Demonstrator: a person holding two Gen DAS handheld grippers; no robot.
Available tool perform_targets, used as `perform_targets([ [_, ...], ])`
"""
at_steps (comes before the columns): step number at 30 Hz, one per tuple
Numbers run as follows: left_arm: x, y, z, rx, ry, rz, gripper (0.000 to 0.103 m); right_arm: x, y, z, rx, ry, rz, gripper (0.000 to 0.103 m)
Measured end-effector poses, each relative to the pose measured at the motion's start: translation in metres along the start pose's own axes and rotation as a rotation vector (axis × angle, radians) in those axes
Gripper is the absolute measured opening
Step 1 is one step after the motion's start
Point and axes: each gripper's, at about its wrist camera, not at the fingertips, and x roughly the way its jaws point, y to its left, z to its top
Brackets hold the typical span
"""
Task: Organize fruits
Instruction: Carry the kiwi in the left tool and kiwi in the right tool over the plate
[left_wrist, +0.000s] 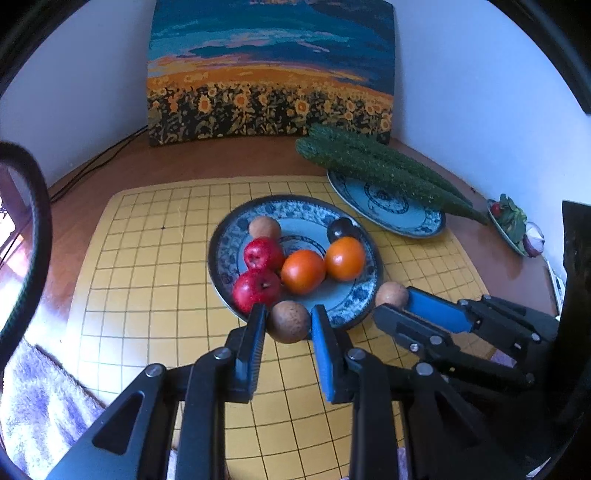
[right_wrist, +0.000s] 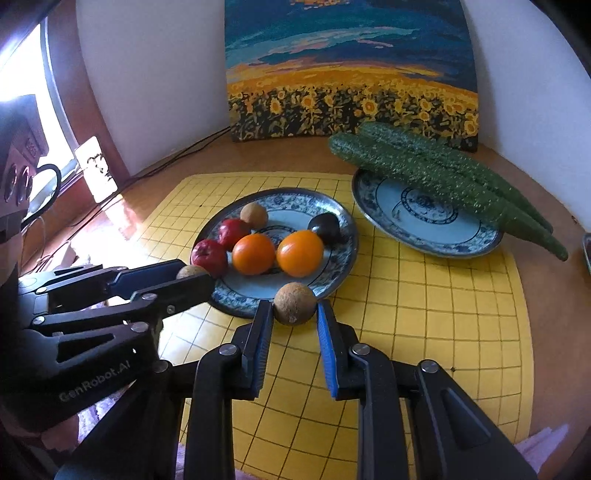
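Both tongs are spread, each straddling a brown fruit on the yellow mat (left_wrist: 147, 258) just outside the fruit plate (left_wrist: 221, 258) rim: left tongs (left_wrist: 288, 317) around one (left_wrist: 289, 321), right tongs (right_wrist: 294, 310) around another (right_wrist: 294, 302). Round fruit could squirt out and roll, or the tongs could clip the rim.
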Motion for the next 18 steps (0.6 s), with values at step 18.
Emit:
perform_targets([
  [18,0.016,0.023,0.043,-0.033,-0.042,0.055,0.026,0.016,0.003,0.035,-0.026,-0.036,-0.005,0.026],
])
